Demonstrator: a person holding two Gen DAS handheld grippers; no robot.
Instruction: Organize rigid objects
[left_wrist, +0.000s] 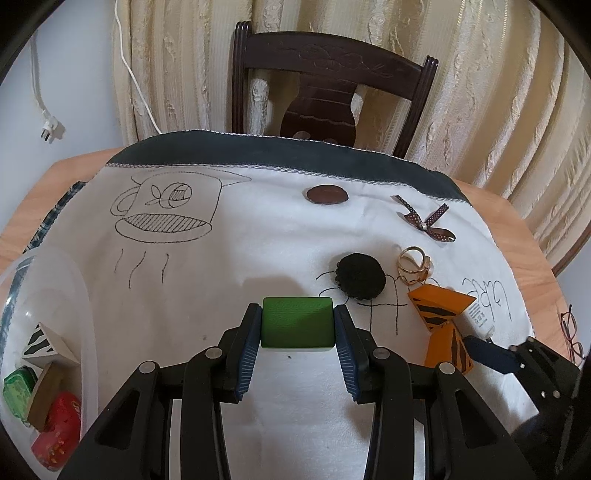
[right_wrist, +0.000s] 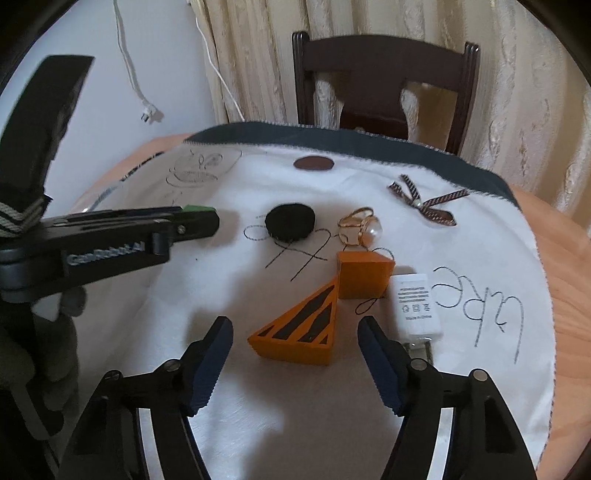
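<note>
Green block (left_wrist: 297, 322) sits clamped between the left gripper (left_wrist: 297, 332) fingers, with the clear tub (left_wrist: 83, 295) off to its left; right gripper (right_wrist: 295, 354), jaws apart, faces the orange striped wedge (right_wrist: 299, 330) lying just ahead on the white cloth (right_wrist: 229, 295)

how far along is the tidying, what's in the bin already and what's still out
Done: the clear bin holds a zebra-striped wedge, a green piece, a tan block and a red piece. In hand: the left gripper clamps a green block. Left: the open right gripper brackets an orange striped wedge; an orange block, white adapter and ring remain out.
</note>
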